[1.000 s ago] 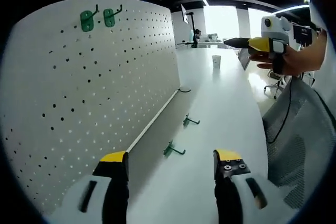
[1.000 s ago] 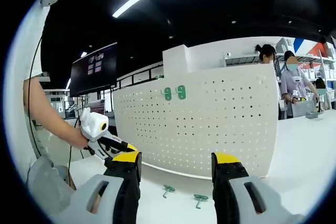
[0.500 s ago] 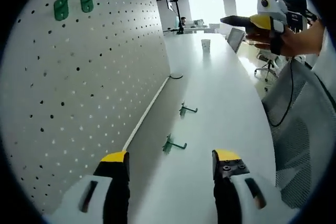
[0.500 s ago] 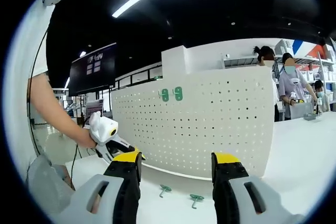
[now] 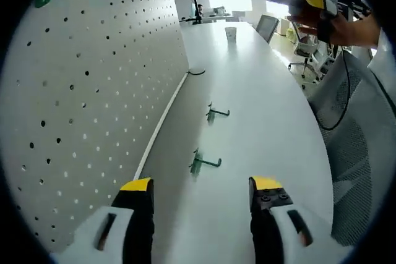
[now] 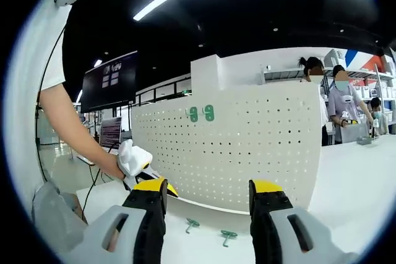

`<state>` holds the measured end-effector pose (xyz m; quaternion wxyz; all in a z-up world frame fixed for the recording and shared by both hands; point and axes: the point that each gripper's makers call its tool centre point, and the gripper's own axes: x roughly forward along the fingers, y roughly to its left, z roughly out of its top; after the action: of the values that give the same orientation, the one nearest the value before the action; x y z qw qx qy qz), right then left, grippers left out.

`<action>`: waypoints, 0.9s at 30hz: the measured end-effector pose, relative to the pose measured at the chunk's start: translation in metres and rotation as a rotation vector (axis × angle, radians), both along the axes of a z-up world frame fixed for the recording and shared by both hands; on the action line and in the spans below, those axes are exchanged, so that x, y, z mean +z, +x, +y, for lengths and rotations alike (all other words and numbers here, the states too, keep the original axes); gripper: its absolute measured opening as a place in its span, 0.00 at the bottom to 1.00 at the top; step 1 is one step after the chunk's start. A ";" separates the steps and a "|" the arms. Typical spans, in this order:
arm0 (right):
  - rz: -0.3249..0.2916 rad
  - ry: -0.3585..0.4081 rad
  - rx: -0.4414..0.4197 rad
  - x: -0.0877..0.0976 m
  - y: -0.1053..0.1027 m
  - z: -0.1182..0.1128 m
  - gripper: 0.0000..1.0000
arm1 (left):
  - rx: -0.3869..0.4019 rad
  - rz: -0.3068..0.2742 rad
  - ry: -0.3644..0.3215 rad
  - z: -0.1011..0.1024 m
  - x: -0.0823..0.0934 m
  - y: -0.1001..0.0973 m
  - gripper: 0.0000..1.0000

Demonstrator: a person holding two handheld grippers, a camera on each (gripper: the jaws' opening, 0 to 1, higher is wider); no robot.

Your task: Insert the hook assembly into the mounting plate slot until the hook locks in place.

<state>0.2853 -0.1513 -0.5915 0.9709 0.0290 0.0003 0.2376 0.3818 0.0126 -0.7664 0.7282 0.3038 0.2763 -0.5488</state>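
On the counter [image 5: 260,128], dead ahead of the left gripper [image 5: 201,199], lies the nearer green hook [image 5: 201,163], shank crosswise, below the pegboard [image 5: 93,91]; both grippers' jaws gape wide, empty; right gripper [image 6: 207,205] aloft.

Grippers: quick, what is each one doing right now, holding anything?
Left gripper: open, holding nothing.
Right gripper: open, holding nothing.
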 end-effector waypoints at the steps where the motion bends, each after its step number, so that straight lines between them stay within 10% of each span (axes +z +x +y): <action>1: 0.002 -0.001 0.000 0.000 0.000 0.000 0.52 | -0.006 0.006 0.009 -0.001 -0.002 0.000 0.64; 27: 0.008 0.026 -0.007 -0.005 0.000 -0.004 0.51 | -0.172 0.035 0.181 -0.019 -0.037 0.013 0.65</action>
<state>0.2849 -0.1550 -0.5966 0.9713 0.0423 0.0009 0.2339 0.3951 -0.0069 -0.8036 0.6431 0.3810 0.3103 -0.5873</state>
